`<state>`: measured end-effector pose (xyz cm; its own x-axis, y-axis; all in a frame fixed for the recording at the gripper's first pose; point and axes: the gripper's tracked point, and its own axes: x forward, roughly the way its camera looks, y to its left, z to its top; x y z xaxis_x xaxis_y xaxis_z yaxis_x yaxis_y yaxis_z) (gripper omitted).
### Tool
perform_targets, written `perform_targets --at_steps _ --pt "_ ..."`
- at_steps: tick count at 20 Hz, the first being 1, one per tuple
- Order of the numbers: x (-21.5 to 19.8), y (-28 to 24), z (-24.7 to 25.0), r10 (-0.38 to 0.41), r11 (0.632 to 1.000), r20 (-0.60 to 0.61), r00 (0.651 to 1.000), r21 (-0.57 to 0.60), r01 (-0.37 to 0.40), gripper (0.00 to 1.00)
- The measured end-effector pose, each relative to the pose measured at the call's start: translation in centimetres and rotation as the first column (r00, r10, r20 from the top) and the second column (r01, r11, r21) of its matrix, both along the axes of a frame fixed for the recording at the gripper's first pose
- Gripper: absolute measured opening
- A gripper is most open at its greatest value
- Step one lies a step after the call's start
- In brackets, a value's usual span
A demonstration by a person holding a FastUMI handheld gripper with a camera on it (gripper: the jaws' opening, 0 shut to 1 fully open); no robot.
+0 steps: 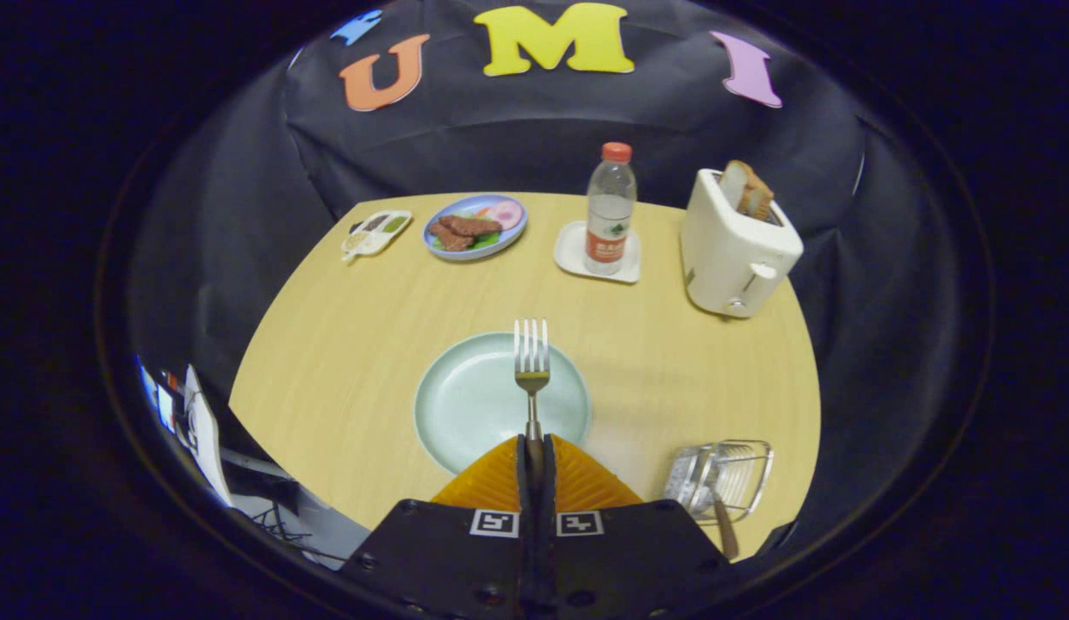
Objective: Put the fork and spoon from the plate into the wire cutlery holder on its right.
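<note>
Between my gripper's [535,452] two fingers I have the silver metal fork [531,366] pinched by its handle, both fingers pressed onto it with barely any gap. Its tines point straight ahead, away from me, and the fork head hangs over the far half of the round pale-green plate [465,405]. That plate sits on the light wooden tabletop [344,344] just ahead of the fingers, and I see nothing else lying on it.

To the right of the fingers, close to the table's near edge, stands the silver wire cutlery holder [724,478]. A brown wooden handle [725,521] sticks out of it toward me; I cannot tell from here what utensil it belongs to.

Well beyond the plate, along the far side of the table, I see a small white divided dish of sauces [376,232], then a blue-rimmed plate with brown meat pieces [475,227], then a clear plastic water bottle with a red cap [610,211] standing upright on a white square coaster [574,250]. Furthest right is a white toaster [732,254] with slices of toast [746,191] poking up from its slot.
</note>
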<state>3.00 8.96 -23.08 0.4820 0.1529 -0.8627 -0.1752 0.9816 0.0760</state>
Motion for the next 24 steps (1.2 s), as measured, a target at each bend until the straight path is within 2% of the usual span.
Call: perform_targets --at_steps 4,8,14,24 --pt "-0.5 -7.8 2.5 -0.064 0.996 -0.006 0.998 -0.063 0.063 0.01" --pt "-2.5 -13.5 2.3 -0.12 0.988 -0.076 0.99 -0.103 0.112 0.01" --pt "-4.6 -14.9 -0.1 -0.143 0.99 -0.227 0.963 -0.053 0.134 0.01" --pt "-6.3 -14.6 -3.1 -0.184 0.982 -0.419 0.889 -0.031 0.189 0.02"
